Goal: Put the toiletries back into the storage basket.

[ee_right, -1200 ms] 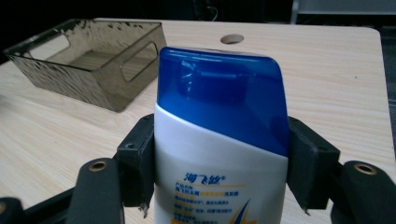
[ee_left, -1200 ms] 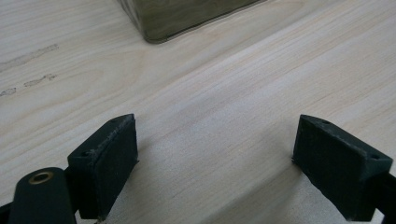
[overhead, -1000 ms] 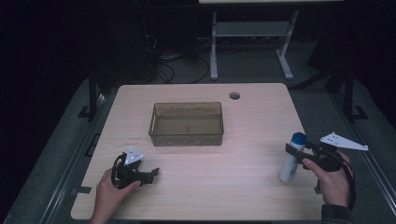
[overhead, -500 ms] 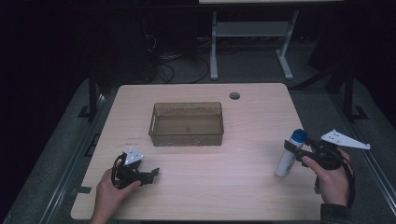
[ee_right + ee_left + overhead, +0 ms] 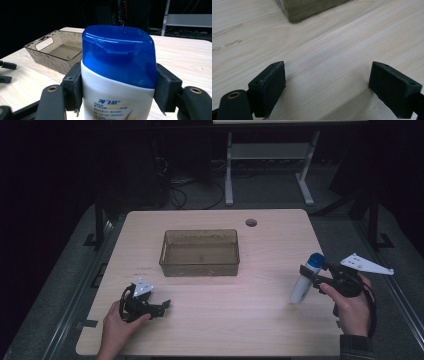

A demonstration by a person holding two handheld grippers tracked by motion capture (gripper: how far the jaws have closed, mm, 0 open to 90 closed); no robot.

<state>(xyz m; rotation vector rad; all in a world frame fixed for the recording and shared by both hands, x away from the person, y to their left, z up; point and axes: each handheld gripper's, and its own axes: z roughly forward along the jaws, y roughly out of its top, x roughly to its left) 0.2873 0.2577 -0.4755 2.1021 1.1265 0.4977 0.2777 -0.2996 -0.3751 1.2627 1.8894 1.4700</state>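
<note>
A white shampoo bottle [image 5: 303, 281] with a blue cap [image 5: 119, 53] hangs tilted above the table's right side, its base toward the table's middle. My right gripper [image 5: 309, 274] is shut on it just below the cap, one black pad on each side. A smoky transparent bin [image 5: 200, 252] stands empty in the middle of the wooden table [image 5: 250, 320]. My left gripper [image 5: 162, 306] rests at the front left, open, with bare wood between its pads [image 5: 270, 81]. A corner of the bin [image 5: 312, 10] shows ahead of it.
A round cable hole [image 5: 251, 222] sits in the tabletop behind the bin. A white metal frame [image 5: 270, 155] stands on the floor beyond the table. Dark floor and rails border both sides.
My right gripper has carried the bottle up and a little leftward, tilting it more. The left gripper has stayed put.
</note>
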